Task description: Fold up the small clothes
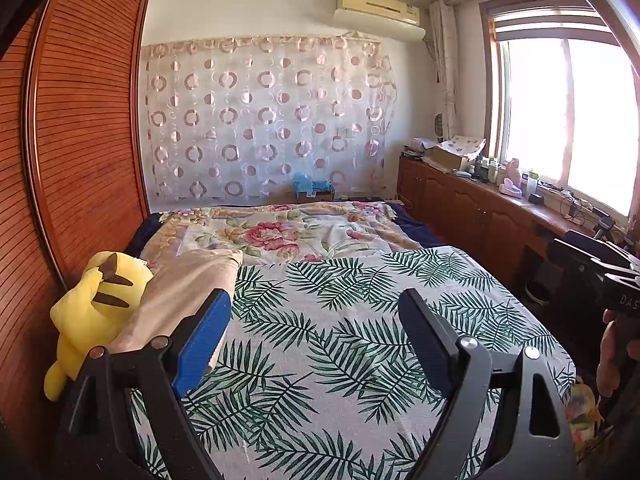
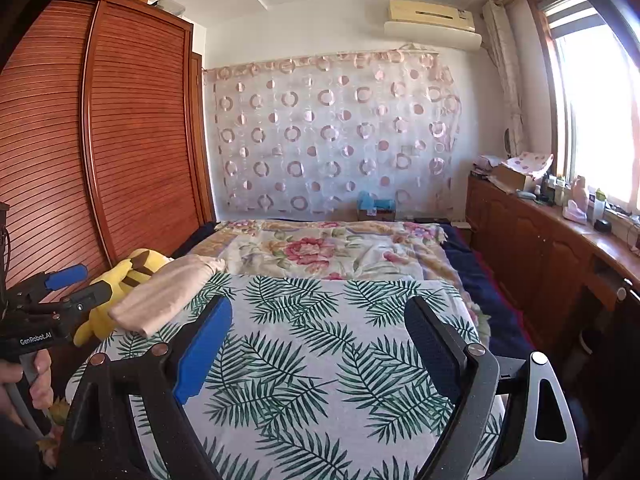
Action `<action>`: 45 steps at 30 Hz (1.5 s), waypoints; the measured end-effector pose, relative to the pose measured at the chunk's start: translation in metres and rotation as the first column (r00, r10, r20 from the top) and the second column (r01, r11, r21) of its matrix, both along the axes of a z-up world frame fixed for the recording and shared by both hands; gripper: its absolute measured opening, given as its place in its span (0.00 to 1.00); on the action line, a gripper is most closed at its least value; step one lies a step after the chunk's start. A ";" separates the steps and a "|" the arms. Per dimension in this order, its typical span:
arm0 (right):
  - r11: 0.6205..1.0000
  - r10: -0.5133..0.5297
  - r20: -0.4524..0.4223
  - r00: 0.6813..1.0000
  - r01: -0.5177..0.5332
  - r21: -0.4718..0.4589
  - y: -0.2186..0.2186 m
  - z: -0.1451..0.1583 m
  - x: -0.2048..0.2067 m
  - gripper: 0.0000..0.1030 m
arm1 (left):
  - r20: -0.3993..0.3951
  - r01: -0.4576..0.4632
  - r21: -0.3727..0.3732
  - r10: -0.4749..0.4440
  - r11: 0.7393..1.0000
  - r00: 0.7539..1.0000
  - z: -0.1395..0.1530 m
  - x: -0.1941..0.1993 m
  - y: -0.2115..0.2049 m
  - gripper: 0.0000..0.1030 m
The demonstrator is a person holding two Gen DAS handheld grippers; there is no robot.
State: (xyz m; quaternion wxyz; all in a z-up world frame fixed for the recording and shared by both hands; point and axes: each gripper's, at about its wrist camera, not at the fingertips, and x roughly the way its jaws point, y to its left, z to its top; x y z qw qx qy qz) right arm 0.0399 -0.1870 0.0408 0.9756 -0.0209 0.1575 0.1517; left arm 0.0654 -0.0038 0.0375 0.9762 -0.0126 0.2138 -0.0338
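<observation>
A beige garment [image 1: 184,296] [image 2: 168,296] lies folded at the left edge of the bed, on a palm-leaf cloth [image 1: 340,320] [image 2: 320,340] that covers the near half. My left gripper [image 1: 316,300] hovers open above the cloth, its blue finger just in front of the garment, with nothing between the fingers. The right wrist view also shows this left gripper [image 2: 68,284] at the far left, held by a hand. My right gripper [image 2: 320,308] is open over the middle of the cloth and holds nothing. The same right gripper [image 1: 592,268] shows at the right edge of the left wrist view.
A yellow plush toy [image 1: 92,304] [image 2: 116,280] leans beside the garment against the slatted wardrobe [image 1: 80,140]. A floral quilt [image 1: 280,232] covers the far half of the bed. A wooden cabinet [image 1: 480,208] with clutter on top runs under the window at right.
</observation>
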 end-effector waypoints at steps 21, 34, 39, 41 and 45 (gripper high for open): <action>1.000 -0.013 0.006 1.000 0.013 0.004 -0.011 0.007 -0.007 0.86 | 0.006 -0.011 -0.004 0.011 1.000 1.000 0.007 -0.003 0.001 0.84; 1.000 -0.012 0.009 1.000 0.012 0.002 -0.014 0.008 -0.005 0.86 | 0.009 -0.009 -0.005 0.009 1.000 1.000 0.010 -0.005 0.000 0.84; 1.000 -0.010 0.010 1.000 0.010 0.003 -0.015 0.007 -0.005 0.86 | 0.009 -0.010 -0.004 0.010 1.000 1.000 0.008 -0.004 0.000 0.84; 1.000 -0.009 0.011 1.000 0.009 0.003 -0.015 0.008 -0.005 0.86 | 0.009 -0.011 -0.005 0.011 1.000 1.000 0.009 -0.005 0.000 0.84; 1.000 -0.010 0.011 1.000 0.010 0.002 -0.015 0.007 -0.005 0.86 | 0.009 -0.010 -0.005 0.010 1.000 1.000 0.008 -0.004 0.000 0.84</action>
